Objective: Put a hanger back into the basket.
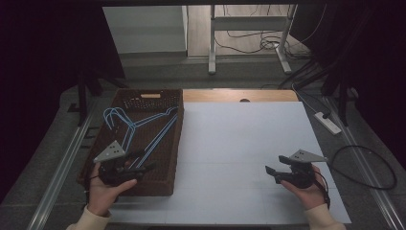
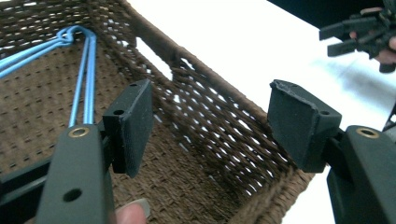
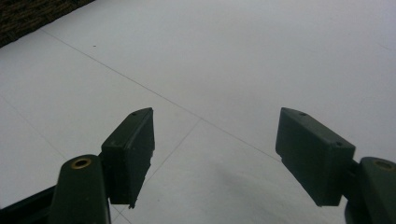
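A brown woven basket (image 1: pixel 175 143) stands at the left of the white table, with several light blue wire hangers (image 1: pixel 143 127) lying inside. My left gripper (image 1: pixel 146 164) hovers open over the basket's near right corner, nothing between its jaws. In the left gripper view the hangers (image 2: pixel 86 79) lie on the basket floor beyond the left jaw, and the basket's wall (image 2: pixel 210 112) runs between the jaws. My right gripper (image 1: pixel 274 168) is held open above the bare white table at the right, pointing left. Its jaws (image 3: pixel 212 154) frame only white surface.
The white table top (image 1: pixel 239 143) spreads between the two hands. A wooden strip (image 1: pixel 239 96) runs along its far edge. A white power strip (image 1: pixel 327 122) and black cables lie on the floor at the right. Metal desk legs (image 1: pixel 212 43) stand beyond the table.
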Motion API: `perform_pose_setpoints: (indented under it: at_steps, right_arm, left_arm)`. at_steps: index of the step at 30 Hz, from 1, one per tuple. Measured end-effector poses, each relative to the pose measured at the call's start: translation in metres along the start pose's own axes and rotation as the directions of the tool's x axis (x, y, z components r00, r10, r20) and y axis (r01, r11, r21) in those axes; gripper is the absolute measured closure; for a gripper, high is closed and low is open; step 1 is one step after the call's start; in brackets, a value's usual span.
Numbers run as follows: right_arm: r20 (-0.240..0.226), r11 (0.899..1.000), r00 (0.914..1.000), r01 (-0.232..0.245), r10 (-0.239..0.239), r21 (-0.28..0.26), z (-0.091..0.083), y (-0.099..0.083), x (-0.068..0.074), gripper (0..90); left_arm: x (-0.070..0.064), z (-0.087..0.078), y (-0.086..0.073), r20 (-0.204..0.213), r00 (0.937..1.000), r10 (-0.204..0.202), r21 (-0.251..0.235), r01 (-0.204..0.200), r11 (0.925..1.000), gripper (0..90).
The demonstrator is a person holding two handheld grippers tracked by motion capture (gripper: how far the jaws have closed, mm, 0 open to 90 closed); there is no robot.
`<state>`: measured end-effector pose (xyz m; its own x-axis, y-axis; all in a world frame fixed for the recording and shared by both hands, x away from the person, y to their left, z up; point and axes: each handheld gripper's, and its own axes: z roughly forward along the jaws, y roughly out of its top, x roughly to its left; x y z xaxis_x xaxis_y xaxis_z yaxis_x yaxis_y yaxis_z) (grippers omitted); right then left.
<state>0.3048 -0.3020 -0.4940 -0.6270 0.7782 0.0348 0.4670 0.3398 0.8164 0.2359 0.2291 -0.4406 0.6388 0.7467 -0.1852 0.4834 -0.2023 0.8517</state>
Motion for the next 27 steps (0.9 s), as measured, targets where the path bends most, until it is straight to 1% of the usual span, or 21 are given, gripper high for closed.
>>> perform_pose_setpoints:
  at_steps: [2,4,7,9,17,20,27]
  right_arm:
    - [0.001,1.000,1.0000,-0.001,0.001,-0.002,0.000,0.000,0.000,29.0]
    - [0.003,1.000,1.0000,-0.002,0.002,-0.005,-0.001,0.001,0.000,29.0]
    - [0.004,1.000,1.0000,-0.002,0.002,-0.015,-0.003,0.001,-0.001,29.2]
    - [0.005,1.000,1.0000,-0.006,0.006,-0.023,-0.005,0.002,-0.002,29.3]
    - [0.007,0.999,1.0000,-0.005,0.005,-0.043,-0.009,0.003,-0.003,29.6]
    - [0.013,0.999,0.9999,-0.007,0.007,-0.047,-0.010,0.003,-0.004,29.8]
    - [0.008,0.999,0.9999,-0.007,0.007,-0.046,-0.010,0.002,-0.005,29.8]
  left_arm:
    - [-0.005,0.003,-0.003,0.003,0.9998,0.019,-0.003,-0.019,0.9998,32.6]
    - [-0.007,0.005,-0.006,0.010,0.9996,0.025,-0.003,-0.025,0.9997,32.5]
    - [-0.009,0.006,-0.008,0.007,0.9997,0.024,-0.006,-0.024,0.9997,32.5]
    - [-0.009,0.005,-0.010,-0.006,0.9996,0.027,-0.010,-0.028,0.9996,32.5]
    - [-0.008,0.004,-0.015,-0.008,0.9998,0.019,-0.016,-0.019,0.9997,32.3]
    - [-0.008,0.005,-0.015,-0.013,0.9997,0.021,-0.021,-0.022,0.9996,32.4]
    - [-0.007,0.005,-0.015,-0.014,0.9998,0.018,-0.018,-0.018,0.9997,32.3]
